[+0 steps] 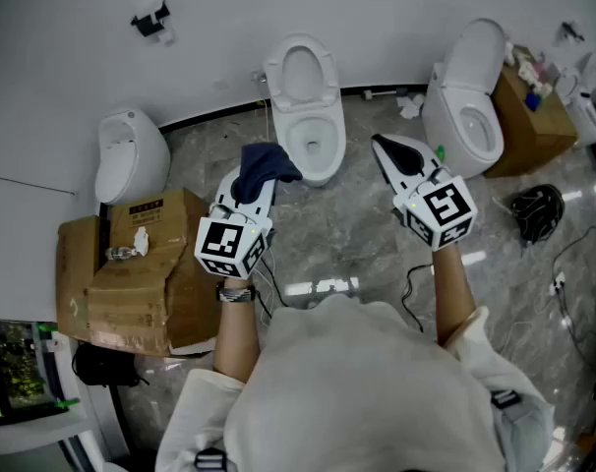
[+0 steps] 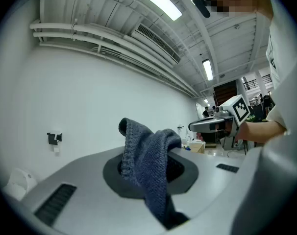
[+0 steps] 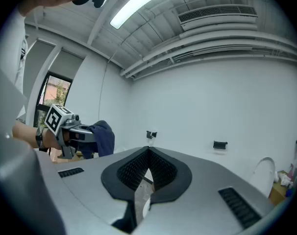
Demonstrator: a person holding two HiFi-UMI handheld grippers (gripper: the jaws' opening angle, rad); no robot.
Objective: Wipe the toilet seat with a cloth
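Note:
My left gripper [image 1: 253, 187] is shut on a dark blue knitted cloth [image 1: 266, 163] that bunches up over its tips and hangs down; the cloth [image 2: 149, 163] fills the jaws in the left gripper view. The white toilet [image 1: 305, 106] stands against the wall just beyond it, lid up, with the seat ring showing. My right gripper [image 1: 385, 147] is held in the air to the right of that toilet, shut with nothing in it; its black pads [image 3: 158, 168] meet at the tips. Both grippers point up towards the wall. The cloth [image 3: 103, 136] also shows in the right gripper view.
A second white toilet [image 1: 470, 106] stands at the right, with a cardboard box [image 1: 527, 121] of bottles beside it. A urinal [image 1: 129, 155] and stacked cardboard boxes [image 1: 131, 273] are at the left. Black cables [image 1: 536, 210] lie on the marble floor at the right.

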